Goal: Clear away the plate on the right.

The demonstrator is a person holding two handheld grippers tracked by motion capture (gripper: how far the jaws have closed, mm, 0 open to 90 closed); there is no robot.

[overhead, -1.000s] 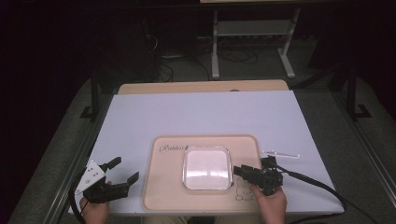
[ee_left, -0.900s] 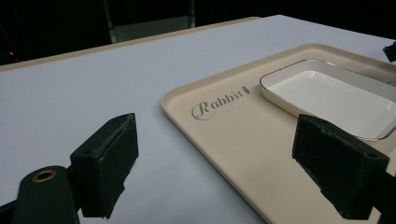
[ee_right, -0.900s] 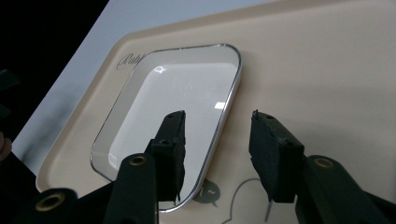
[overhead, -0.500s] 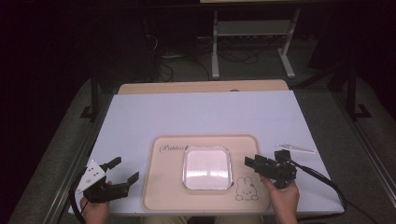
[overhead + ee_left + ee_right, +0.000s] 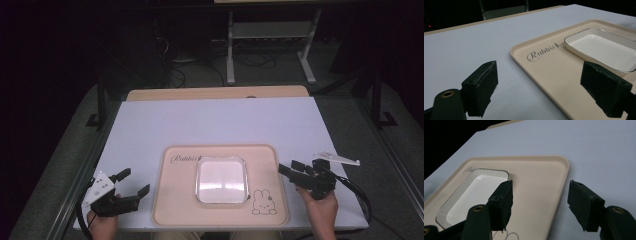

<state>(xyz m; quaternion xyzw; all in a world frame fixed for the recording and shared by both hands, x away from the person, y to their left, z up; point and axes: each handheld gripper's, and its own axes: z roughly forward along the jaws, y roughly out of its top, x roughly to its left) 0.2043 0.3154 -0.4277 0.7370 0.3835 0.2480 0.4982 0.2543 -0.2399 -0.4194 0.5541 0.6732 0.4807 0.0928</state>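
The square white ceramic dish with a thin dark rim (image 5: 221, 180) sits mid-tray on the beige plastic tray printed with a rabbit (image 5: 175, 210) — left of the right gripper (image 5: 291, 168), whose 2 jaws have just been opening, nothing between them. The left gripper (image 5: 134, 182) gapes, released, beside the tray's left edge on the white table (image 5: 225, 122).

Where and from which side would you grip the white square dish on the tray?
Probably the right-hand rim of the white dish, from the right gripper, whose open jaws already point at it. The dish lies flat on the tray; only its thin raised rim offers a pinch, one jaw inside, one outside.
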